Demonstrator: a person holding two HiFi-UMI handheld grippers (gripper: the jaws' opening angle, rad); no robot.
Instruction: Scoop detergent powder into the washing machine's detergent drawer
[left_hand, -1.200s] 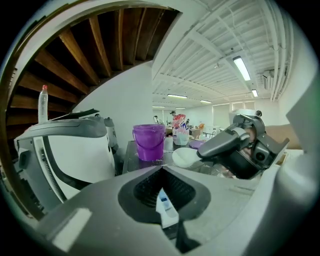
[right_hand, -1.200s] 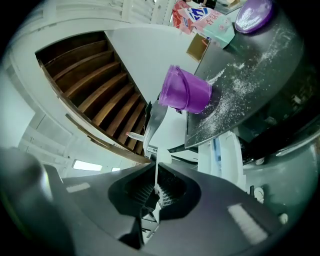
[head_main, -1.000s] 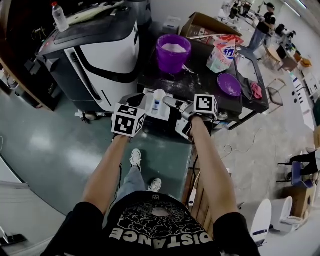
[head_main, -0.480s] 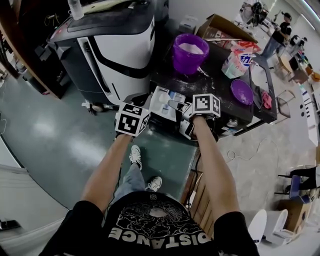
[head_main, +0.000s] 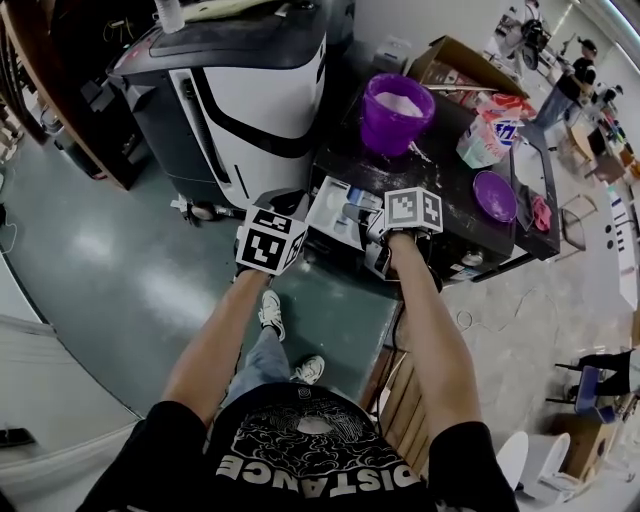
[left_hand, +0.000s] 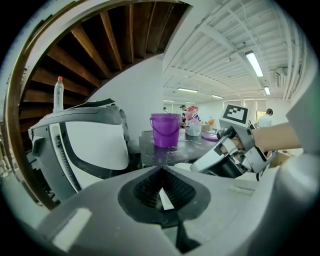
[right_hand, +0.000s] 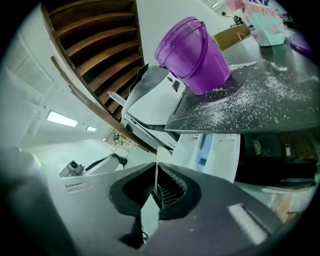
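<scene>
Right gripper nearer drawer, scoop edge-on

— Where does the head view look from?
— High above the person, steeply down. The purple bucket on the bench is at 12 o'clock, the white-and-black appliance at 11.
— And the two gripper views?
— Low, along their own jaws. The left gripper view sits level, with the bucket farther off at 12 and the right gripper close at 3. The right gripper view is rolled, just below the bench edge, with the bucket near at 1. All three share bucket and appliance.
</scene>
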